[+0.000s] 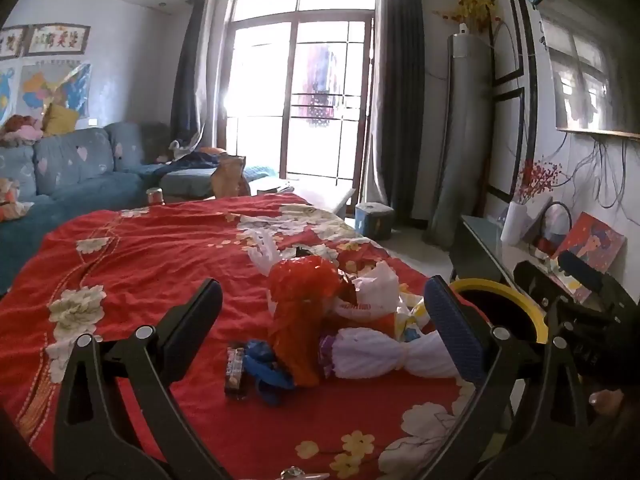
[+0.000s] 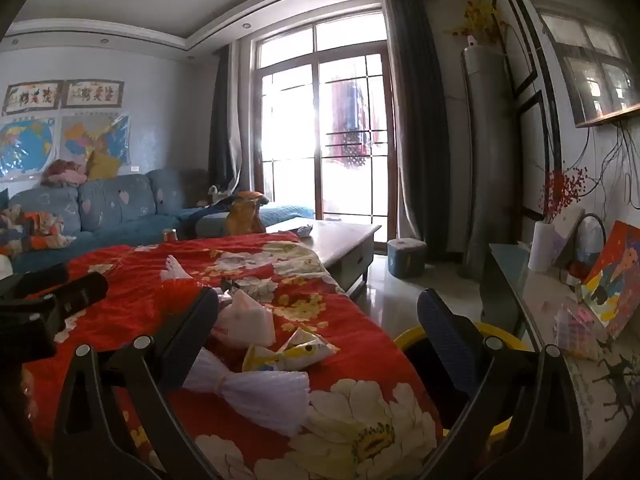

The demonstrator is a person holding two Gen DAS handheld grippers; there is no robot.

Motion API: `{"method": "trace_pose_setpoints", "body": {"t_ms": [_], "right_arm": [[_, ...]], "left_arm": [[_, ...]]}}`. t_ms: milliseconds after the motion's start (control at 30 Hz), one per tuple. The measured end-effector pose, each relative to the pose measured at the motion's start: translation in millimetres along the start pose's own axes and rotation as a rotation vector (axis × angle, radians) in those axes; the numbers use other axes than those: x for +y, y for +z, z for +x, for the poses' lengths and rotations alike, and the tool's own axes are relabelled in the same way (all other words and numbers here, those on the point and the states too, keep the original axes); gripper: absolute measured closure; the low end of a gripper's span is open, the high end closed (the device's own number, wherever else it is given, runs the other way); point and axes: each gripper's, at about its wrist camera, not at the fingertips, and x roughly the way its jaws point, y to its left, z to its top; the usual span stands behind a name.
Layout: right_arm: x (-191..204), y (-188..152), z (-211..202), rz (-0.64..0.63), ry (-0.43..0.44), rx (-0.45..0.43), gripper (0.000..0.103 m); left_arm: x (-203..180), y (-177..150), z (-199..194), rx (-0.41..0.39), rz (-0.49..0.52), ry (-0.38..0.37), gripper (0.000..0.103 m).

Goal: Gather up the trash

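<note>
Hovering wide open and empty, the left gripper (image 1: 324, 312) and right gripper (image 2: 320, 320) frame the trash pile (image 1: 340, 320) at centre frame on the red cloth (image 1: 160, 264), so picking seems unstarted; next, close on one wrapper for the yellow-rimmed bin (image 1: 516, 312) at right.

Both cameras sit low over the red flowered cloth (image 1: 160, 248) on the worktop, each looking forward between its own gripper's fingers toward the bright balcony window (image 1: 304, 92). The left wrist view sits close to the trash pile; the right wrist view looks from further right. Both share the white mesh wrapper (image 1: 384, 354) (image 2: 256, 394), sofa (image 1: 80, 168) (image 2: 116, 208) and yellow-rimmed bin (image 1: 504, 312) (image 2: 500, 338).
</note>
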Motion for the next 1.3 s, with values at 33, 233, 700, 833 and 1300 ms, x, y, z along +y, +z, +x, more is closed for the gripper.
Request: {"method": "trace_pose_setpoints", "body": {"t_ms": [33, 233, 700, 833, 1300], "right_arm": [[0.8, 0.2, 0.0, 0.000, -0.002, -0.003, 0.006], [-2.7, -2.8, -1.5, 0.024, 0.010, -0.004, 0.006], [1.3, -7.2, 6.5, 0.017, 0.004, 0.037, 0.006], [1.1, -7.9, 7.1, 0.018, 0.007, 0.039, 0.006], [0.9, -8.5, 7.7, 0.019, 0.006, 0.039, 0.006]], "left_arm": [[0.3, 0.0, -0.2, 0.000, -0.002, 0.000, 0.010], [3.2, 0.0, -1.0, -0.001, -0.013, -0.001, 0.010], [3.3, 0.6, 0.8, -0.008, 0.000, -0.007, 0.010], [2.9, 1.8, -0.3, -0.009, 0.002, -0.006, 0.010], [3.8, 4.7, -0.8, -0.017, 0.015, -0.006, 0.010]]}}
